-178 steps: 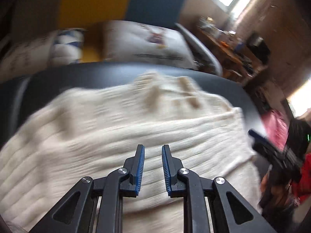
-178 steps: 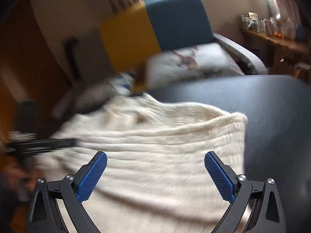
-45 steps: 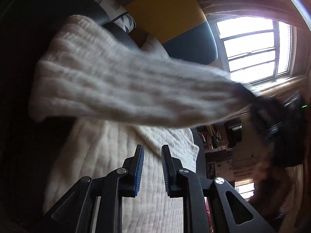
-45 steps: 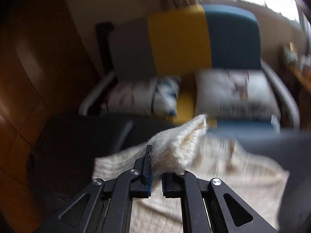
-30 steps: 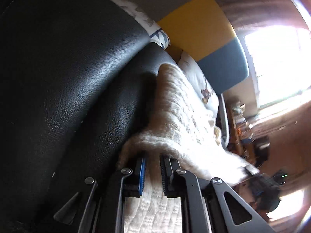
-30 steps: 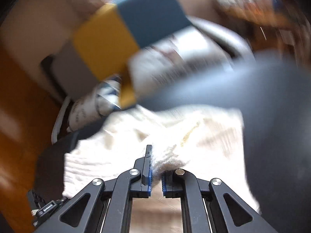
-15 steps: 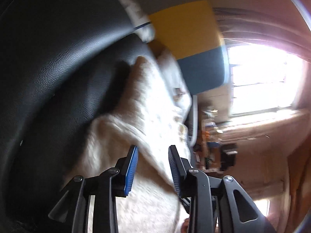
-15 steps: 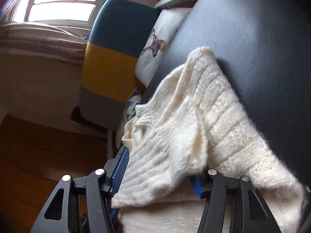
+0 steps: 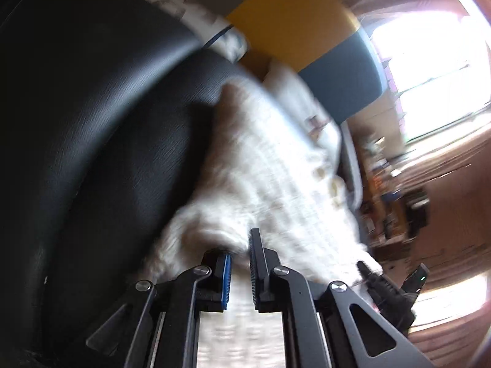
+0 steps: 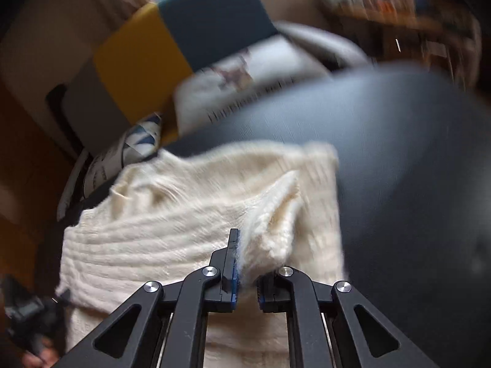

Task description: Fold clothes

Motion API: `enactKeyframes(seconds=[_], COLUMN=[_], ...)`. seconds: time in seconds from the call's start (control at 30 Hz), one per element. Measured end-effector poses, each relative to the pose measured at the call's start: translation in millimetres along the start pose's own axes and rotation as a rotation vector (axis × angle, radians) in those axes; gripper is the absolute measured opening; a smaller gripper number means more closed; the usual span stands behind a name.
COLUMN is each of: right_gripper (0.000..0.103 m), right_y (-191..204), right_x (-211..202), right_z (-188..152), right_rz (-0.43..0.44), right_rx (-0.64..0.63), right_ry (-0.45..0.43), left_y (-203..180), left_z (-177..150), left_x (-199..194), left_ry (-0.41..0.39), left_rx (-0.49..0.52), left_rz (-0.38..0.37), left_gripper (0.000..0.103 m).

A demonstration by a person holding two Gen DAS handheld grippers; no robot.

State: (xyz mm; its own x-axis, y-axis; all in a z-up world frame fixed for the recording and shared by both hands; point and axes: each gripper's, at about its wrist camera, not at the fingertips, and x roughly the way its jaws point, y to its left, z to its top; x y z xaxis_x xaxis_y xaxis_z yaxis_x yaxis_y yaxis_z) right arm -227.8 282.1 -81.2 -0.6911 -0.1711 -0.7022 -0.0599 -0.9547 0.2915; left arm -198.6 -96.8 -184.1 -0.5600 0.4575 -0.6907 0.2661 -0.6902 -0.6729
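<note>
Half a second back both tools stood with fingers apart over the knit; now each has drawn together on it. On the right, the right tool (image 10: 245, 271) is clamped on a raised fold of the cream sweater (image 10: 190, 233), a peak of ribbed knit standing up between its fingers. On the left, the left tool (image 9: 239, 268) has its fingers drawn nearly together at a fluffy edge of the sweater (image 9: 276, 181); knit bunches at their tips and appears to be pinched there, though blur softens the contact and a slim gap shows lower down.

Both tools hold the near side of the garment, so the step in hand looks like carrying that side across the body. To do it well, lift both tools together and level, keep the held edge taut between them so the knit does not sag into a crooked crease, and lay it down square to the far edge before letting go. A thick knit like this can slip from a shallow pinch, so a deep bite matters.

The sweater lies spread on the black leather-like surface (image 10: 414, 153), toward its near edge, chunky and ribbed, rumpled at the neckline, with one layer already lying over another.
</note>
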Motion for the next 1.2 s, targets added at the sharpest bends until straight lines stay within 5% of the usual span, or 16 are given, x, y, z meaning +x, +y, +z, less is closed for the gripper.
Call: enactKeyframes(seconds=[0.17, 0.23, 0.27, 0.4, 0.5, 0.57, 0.67, 0.73, 0.83, 1.03, 1.2], right_gripper=[0.034, 0.073, 0.078, 0.079, 0.079, 0.079, 0.079, 0.080, 0.082, 0.077, 0.070], right_y=[-4.4, -6.2, -7.1, -0.5, 62.2, 100.8, 134.0, 132.8, 133.0, 213.5, 297.2], right_x=[-7.2, -10.1, -11.6, -15.1, 1.4, 20.4, 61.9, 75.9, 79.3, 63.4, 108.4], right_z=[-2.0, -2.8, -3.1, -3.0, -4.4, -13.8, -38.3, -52.1, -56.4, -30.0, -35.4], right_rz=[0.004, 0.006, 0.007, 0.024, 0.115, 0.176, 0.151, 0.115, 0.111, 0.397, 0.516], right_rx=[0.028, 0.039, 0.045, 0.035, -0.131, -0.229, -0.315, -0.332, -0.331, -0.360, -0.407], right_ry=[-0.006, -0.009, -0.010, -0.011, 0.041, 0.100, 0.240, 0.278, 0.316, 0.310, 0.449], left_y=[10.8, 20.4, 25.2, 23.7, 3.8, -6.1, 0.4, 14.2, 15.3, 12.0, 16.6], left_z=[0.1, 2.6, 0.9, -0.5, 7.0, 14.6, 19.4, 16.4, 10.9, 10.1, 2.5], left_x=[-6.7, -16.9, -23.5, -49.2, -59.8, -53.3, -25.2, -9.5, -11.1, -23.9, -20.1], left_ry=[0.003, 0.014, 0.015, -0.042, -0.112, -0.118, -0.051, -0.008, -0.044, -0.102, -0.080], left_rx=[0.012, 0.003, -0.011, -0.008, 0.058, 0.087, 0.085, 0.071, 0.097, 0.074, 0.138], left_rz=[-0.001, -0.027, -0.057, -0.141, -0.169, -0.147, -0.044, 0.012, -0.021, -0.105, -0.033], left_gripper=[0.008, 0.008, 0.009, 0.010, 0.016, 0.017, 0.019, 0.008, 0.005, 0.019, 0.017])
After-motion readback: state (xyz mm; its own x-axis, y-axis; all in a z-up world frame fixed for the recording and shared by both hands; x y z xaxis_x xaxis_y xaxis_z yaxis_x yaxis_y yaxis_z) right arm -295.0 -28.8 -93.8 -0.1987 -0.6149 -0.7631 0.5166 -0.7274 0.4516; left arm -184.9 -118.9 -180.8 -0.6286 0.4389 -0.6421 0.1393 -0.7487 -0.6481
